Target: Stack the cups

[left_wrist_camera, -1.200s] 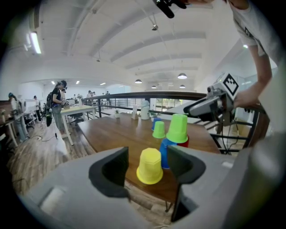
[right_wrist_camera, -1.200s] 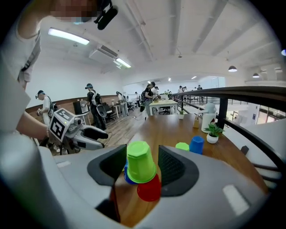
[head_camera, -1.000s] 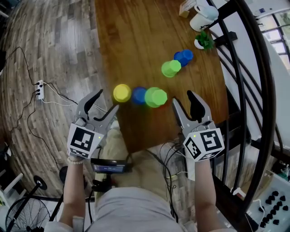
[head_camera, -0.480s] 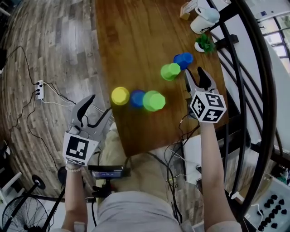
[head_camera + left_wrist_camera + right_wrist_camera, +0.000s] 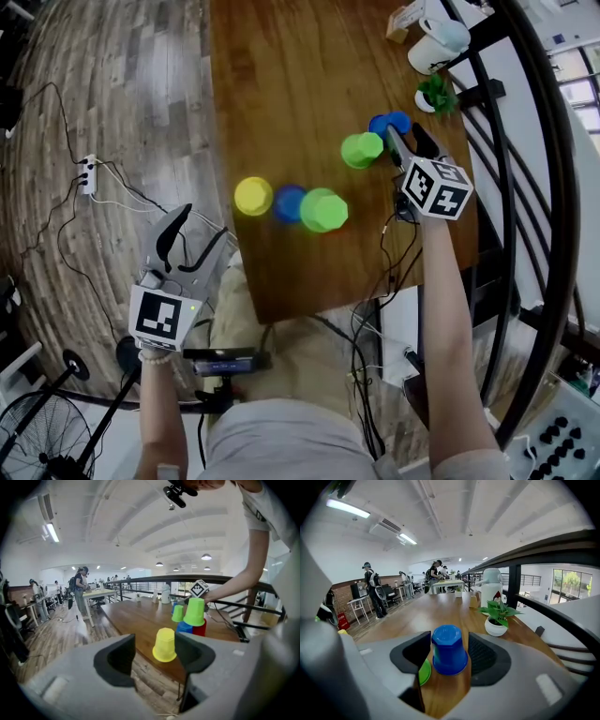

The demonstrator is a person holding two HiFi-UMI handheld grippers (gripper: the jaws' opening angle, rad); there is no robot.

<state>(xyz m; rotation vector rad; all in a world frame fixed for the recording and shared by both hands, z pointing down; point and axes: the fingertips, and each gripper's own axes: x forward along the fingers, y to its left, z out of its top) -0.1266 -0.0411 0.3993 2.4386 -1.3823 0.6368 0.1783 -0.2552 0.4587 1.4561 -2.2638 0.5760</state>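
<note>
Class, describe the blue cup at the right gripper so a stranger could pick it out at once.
On the wooden table, go to the railing side, by the small potted plant. There an upturned blue cup stands between the right gripper's opening jaws. Unlike the other blue cup, between a yellow cup and a green cup, it stands nearest the plant.

Left gripper (image 5: 154, 644) jaws apart, empty. Inverted yellow cup (image 5: 165, 645) at wooden table (image 5: 136, 616) edge beyond them; green cup (image 5: 195, 612), blue cup (image 5: 183, 627), red cup (image 5: 201, 629) behind.
</note>
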